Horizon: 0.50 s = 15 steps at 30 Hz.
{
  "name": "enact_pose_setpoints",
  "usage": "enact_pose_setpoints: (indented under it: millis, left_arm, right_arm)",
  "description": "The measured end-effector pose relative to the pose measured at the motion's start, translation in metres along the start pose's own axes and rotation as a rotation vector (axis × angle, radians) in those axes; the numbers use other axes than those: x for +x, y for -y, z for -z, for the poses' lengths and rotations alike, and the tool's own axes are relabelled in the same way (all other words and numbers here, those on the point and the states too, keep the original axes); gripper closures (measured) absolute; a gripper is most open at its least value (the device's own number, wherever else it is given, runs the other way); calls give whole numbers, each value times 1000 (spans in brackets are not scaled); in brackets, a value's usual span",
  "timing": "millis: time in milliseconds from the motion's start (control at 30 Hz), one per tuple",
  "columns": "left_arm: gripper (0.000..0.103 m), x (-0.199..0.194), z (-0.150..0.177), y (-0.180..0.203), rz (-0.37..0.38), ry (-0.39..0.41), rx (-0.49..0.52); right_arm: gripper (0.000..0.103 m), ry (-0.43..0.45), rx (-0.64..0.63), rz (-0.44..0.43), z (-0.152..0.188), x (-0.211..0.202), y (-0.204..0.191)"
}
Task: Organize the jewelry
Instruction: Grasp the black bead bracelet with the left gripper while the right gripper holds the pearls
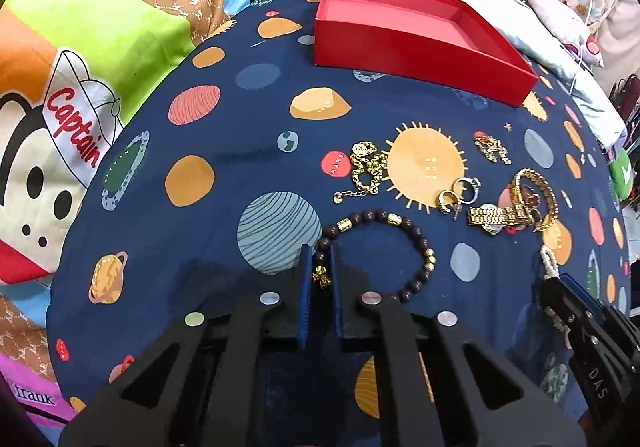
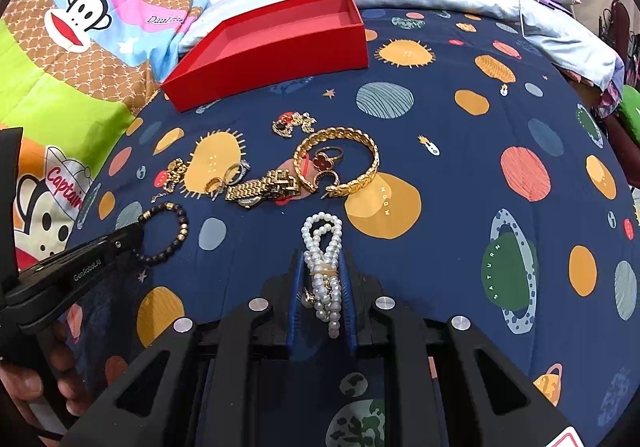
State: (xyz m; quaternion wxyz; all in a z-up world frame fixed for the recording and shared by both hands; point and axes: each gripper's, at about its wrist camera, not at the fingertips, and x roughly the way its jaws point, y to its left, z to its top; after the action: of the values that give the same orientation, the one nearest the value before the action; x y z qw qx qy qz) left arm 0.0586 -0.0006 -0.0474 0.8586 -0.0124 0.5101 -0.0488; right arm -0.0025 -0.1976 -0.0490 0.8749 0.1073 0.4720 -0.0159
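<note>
The left gripper (image 1: 320, 275) has its jaws drawn narrow on the dark bead bracelet (image 1: 404, 243), and the right gripper (image 2: 322, 279) pinches the bunched pearl strand (image 2: 324, 247), probably so each piece can be carried without tangling. Beyond them, gold chains, rings and a gold bangle (image 2: 340, 163) lie loose on the planet-print sheet (image 2: 460, 151). Farther back the red box (image 2: 280, 47), still holding nothing, sits before pillows.

Box (image 1: 420, 43) lies behind jewelry pile (image 2: 280, 175); pearls (image 2: 324, 247) before, beaded bracelet (image 1: 380, 247) probably leftmost.
</note>
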Motion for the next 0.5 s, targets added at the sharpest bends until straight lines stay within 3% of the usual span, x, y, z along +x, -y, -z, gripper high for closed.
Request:
enact_pose_setpoints:
  millis: [500]
  left_arm:
    - [96, -60, -22, 16, 20, 146, 62]
  right_arm:
    - [86, 95, -49, -63, -25, -34, -20]
